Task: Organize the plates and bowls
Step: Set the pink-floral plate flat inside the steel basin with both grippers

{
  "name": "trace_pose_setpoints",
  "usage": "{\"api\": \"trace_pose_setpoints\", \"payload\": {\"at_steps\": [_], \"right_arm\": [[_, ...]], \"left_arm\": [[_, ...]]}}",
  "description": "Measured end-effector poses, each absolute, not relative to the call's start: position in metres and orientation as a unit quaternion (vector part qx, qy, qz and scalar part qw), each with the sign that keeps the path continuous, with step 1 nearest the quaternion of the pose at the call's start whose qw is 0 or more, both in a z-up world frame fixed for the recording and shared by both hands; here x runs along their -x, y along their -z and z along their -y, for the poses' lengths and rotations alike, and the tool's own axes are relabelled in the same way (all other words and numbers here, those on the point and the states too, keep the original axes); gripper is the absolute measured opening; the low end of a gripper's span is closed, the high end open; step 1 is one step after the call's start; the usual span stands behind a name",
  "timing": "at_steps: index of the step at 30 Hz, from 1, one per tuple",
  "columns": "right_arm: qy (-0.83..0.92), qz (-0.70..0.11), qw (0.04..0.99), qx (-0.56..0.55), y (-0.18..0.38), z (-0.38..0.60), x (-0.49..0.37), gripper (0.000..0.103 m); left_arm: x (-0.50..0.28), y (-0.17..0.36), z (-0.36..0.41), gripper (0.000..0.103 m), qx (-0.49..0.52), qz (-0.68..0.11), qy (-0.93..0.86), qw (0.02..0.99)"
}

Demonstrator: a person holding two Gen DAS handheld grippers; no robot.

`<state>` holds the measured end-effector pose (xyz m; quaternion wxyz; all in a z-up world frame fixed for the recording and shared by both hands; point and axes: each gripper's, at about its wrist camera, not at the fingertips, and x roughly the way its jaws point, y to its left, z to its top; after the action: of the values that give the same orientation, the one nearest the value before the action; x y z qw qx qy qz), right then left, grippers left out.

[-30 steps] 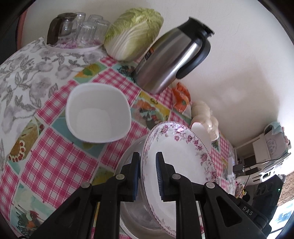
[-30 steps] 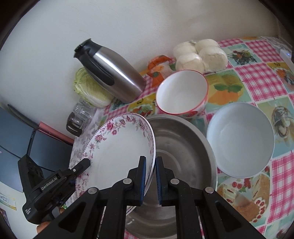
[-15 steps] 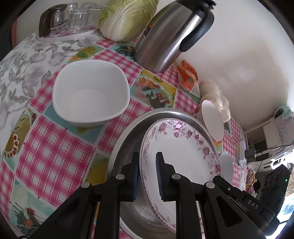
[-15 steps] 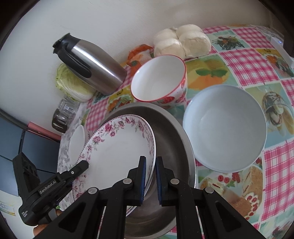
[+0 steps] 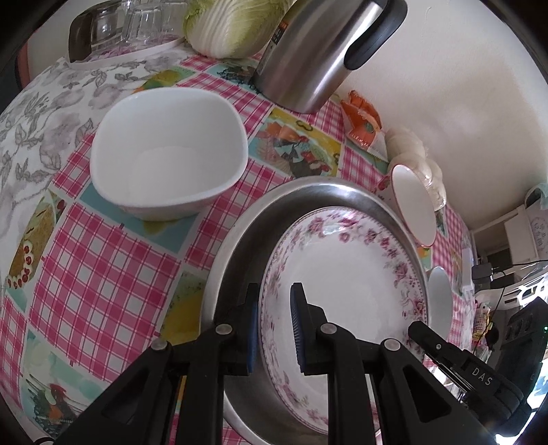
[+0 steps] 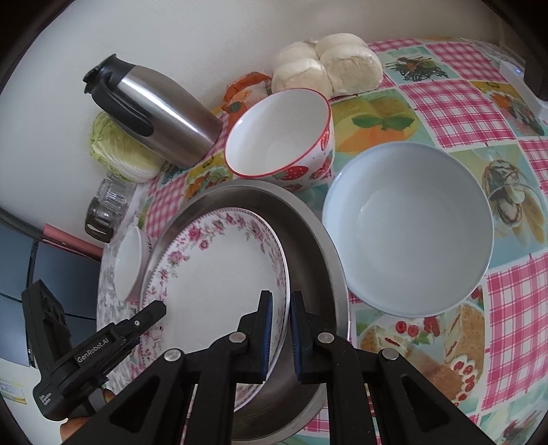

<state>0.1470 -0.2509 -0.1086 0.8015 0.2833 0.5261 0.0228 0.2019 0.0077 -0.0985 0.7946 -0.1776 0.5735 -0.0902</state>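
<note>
A floral-rimmed white plate (image 5: 346,270) (image 6: 219,274) lies low inside a steel basin (image 5: 239,246) (image 6: 308,239). My left gripper (image 5: 274,325) is shut on the plate's near rim. My right gripper (image 6: 281,328) is shut on its opposite rim. A white square bowl (image 5: 167,150) stands left of the basin; it shows small in the right wrist view (image 6: 128,263). A strawberry-patterned bowl (image 6: 281,133) (image 5: 411,202) and a pale blue bowl (image 6: 407,226) stand beyond and right of the basin.
A steel thermos jug (image 5: 318,51) (image 6: 154,113), a cabbage (image 5: 226,27), a tray of glasses (image 5: 120,30), an orange packet (image 5: 363,119) and bagged buns (image 6: 328,65) line the wall. The checked tablecloth (image 5: 102,267) covers the table.
Both grippers have lowered the plate from a tilted hold above the basin down into it. The cameras have moved closer to the table.
</note>
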Motion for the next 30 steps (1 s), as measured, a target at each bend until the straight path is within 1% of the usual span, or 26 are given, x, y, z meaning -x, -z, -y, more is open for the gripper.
{"api": "trace_pose_setpoints", "payload": {"at_steps": [17, 22, 28, 30], "right_arm": [[-0.013, -0.550, 0.803, -0.230, 0.108, 0.242, -0.145, 0.011], [-0.017, -0.556, 0.803, -0.213, 0.107, 0.236, -0.144, 0.014], [-0.018, -0.558, 0.802, -0.213, 0.107, 0.236, -0.144, 0.014], [-0.018, -0.559, 0.801, -0.216, 0.106, 0.237, -0.144, 0.014]], "left_arm": [[-0.202, 0.096, -0.008, 0.018, 0.162, -0.583, 0.077, 0.793], [-0.201, 0.093, -0.010, 0.018, 0.163, -0.582, 0.073, 0.793], [-0.201, 0.091, -0.010, 0.018, 0.157, -0.581, 0.070, 0.795], [-0.201, 0.090, -0.009, 0.019, 0.153, -0.579, 0.067, 0.798]]}}
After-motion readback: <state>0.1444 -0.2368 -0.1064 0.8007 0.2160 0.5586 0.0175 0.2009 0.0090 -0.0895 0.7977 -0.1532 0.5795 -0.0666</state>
